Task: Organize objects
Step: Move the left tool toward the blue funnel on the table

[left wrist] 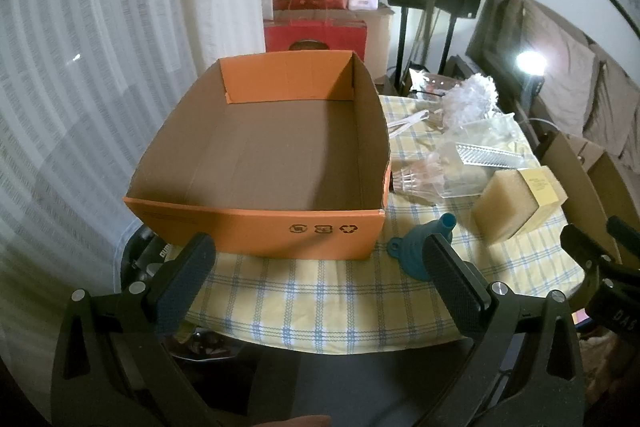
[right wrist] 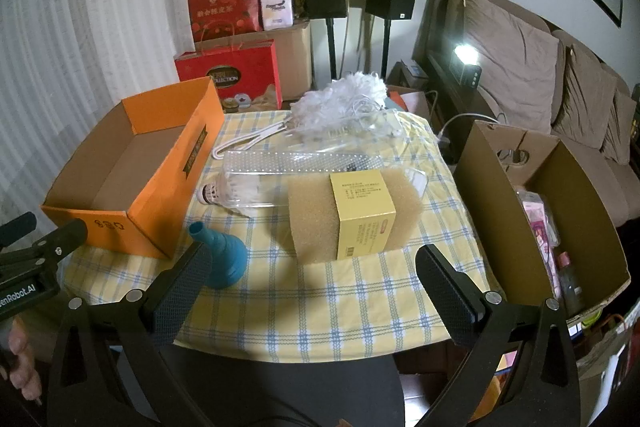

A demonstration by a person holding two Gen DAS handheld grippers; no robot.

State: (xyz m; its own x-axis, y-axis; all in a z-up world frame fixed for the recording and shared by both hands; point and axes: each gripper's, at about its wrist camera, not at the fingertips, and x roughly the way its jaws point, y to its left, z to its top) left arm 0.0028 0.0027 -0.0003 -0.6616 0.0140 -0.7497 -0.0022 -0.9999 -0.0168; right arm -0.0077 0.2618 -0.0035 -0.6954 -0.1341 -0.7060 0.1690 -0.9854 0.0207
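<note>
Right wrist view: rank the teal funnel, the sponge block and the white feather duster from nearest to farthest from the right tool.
1. Teal funnel, beside the left finger.
2. Sponge block, mid-table, ahead.
3. White feather duster, at the table's far edge.

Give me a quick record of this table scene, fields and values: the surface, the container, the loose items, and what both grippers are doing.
surface: table with yellow checked cloth
container: orange box, open top, nothing inside, on the table's left part
loose items: teal funnel beside the box; sponge block with a yellow paper band; shuttlecock in clear packaging; white feather duster at the far edge
left gripper: open, holds nothing
right gripper: open, holds nothing
</note>
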